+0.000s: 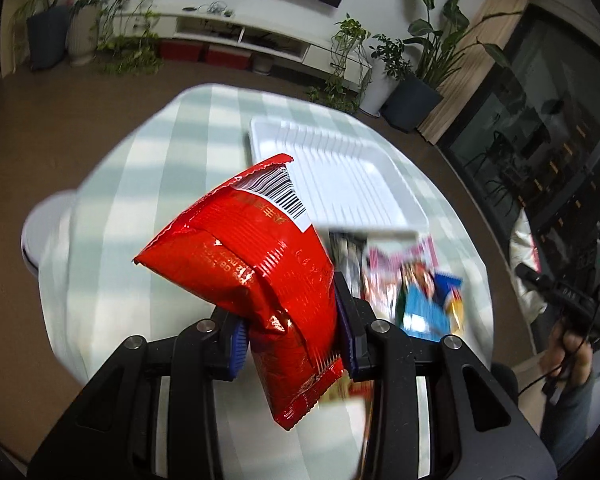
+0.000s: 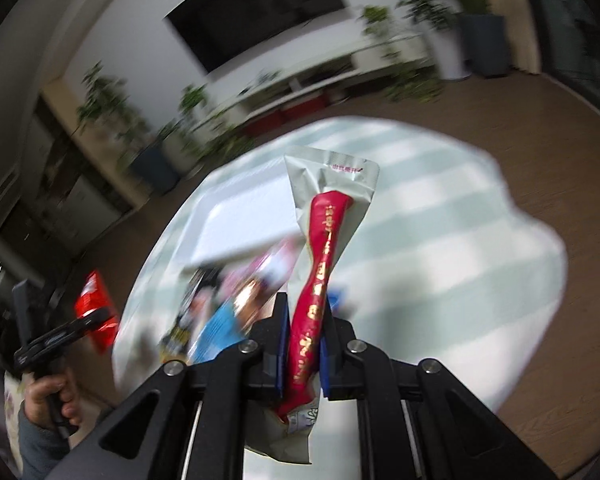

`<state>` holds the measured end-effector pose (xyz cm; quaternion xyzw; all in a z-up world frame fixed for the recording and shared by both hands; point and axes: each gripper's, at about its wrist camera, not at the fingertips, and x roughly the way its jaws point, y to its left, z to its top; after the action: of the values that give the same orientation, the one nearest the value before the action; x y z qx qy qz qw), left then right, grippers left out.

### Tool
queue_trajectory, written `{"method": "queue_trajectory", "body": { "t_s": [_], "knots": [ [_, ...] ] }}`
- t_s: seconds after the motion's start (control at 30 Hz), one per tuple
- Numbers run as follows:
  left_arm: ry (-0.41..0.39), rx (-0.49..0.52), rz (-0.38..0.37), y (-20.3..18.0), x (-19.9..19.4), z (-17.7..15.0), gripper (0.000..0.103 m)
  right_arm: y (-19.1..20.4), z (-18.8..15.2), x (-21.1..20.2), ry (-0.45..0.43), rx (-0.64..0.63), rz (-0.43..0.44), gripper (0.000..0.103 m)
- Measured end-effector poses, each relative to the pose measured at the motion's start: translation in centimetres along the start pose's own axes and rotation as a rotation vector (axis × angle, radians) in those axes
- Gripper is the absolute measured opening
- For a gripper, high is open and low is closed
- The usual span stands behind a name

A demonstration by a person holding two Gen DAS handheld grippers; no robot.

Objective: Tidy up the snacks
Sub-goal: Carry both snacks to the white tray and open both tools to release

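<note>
1. Our left tool [image 1: 296, 328] is pinching a red snack bag [image 1: 252, 264] near its lower half, and the bag sticks up and leans left, lifted above the desk [image 1: 140, 168].
2. Our right tool [image 2: 304, 344] is pressed onto a long sausage-style snack in a pale wrapper [image 2: 324, 240], gripped low so most of it stands free above the jaws.
3. The white tray [image 1: 380, 168] lies on the striped cloth beyond both tools, and we see nothing in it; we judge it to be where the snacks are meant to go.
4. A loose pile of packets [image 1: 404, 280] lies on the desk touching the tray's near edge.
5. Risk: the red bag is crumpled where the pads hold it, so it could slide out through the glossy foil if we swing it fast.
6. Risk: the long snack is held well below its middle; its top may flop sideways and catch the tray rim on the way down.
7. Risk: both tools head for the same tray, so they could bump each other or drag the pile along.
8. Count: two tools, two snacks in the air, one tray. The pile is too blurred to count exactly; we make out at least three packets.
</note>
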<state>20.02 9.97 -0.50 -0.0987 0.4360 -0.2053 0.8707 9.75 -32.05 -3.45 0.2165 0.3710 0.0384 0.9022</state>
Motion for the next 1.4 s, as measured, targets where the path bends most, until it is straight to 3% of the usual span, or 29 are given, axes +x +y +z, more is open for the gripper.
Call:
{"method": "queue_trajectory", "body": {
  "t_s": [0.1, 0.27, 0.47, 0.67, 0.87, 1.2, 1.33, 1.4],
  "knots": [
    [0.009, 0.044, 0.019, -0.9, 1.8, 4.0, 0.033, -0.9, 3.5, 0.5, -0.019, -0.016, -0.029, 0.013],
    [0.080, 0.122, 0.033, -2.8, 6.6, 9.7, 0.033, 2.0, 8.8, 4.3, -0.008, -0.123, -0.007, 0.013],
    [0.191, 0.153, 0.036, -3.8, 13.8, 12.6, 0.033, 6.2, 12.2, 11.8, 0.089, -0.244, 0.022, 0.013],
    [0.252, 0.173, 0.051, -3.5, 19.6, 12.3, 0.033, 7.3, 12.6, 18.4, 0.188, -0.295, 0.000, 0.013],
    [0.291, 0.201, 0.072, -3.9, 23.4, 11.8, 0.033, 7.3, 12.0, 21.9, 0.244, -0.333, -0.064, 0.013],
    [0.286, 0.216, 0.103, -4.2, 24.5, 11.3, 0.038, 6.9, 10.9, 25.0, 0.296, -0.405, -0.150, 0.013],
    [0.287, 0.211, 0.113, -4.1, 24.6, 10.9, 0.053, 6.5, 10.6, 25.9, 0.305, -0.408, -0.160, 0.015],
    [0.286, 0.202, 0.109, -3.9, 24.5, 10.8, 0.055, 6.5, 10.3, 26.0, 0.313, -0.417, -0.166, 0.016]
  ]
}}
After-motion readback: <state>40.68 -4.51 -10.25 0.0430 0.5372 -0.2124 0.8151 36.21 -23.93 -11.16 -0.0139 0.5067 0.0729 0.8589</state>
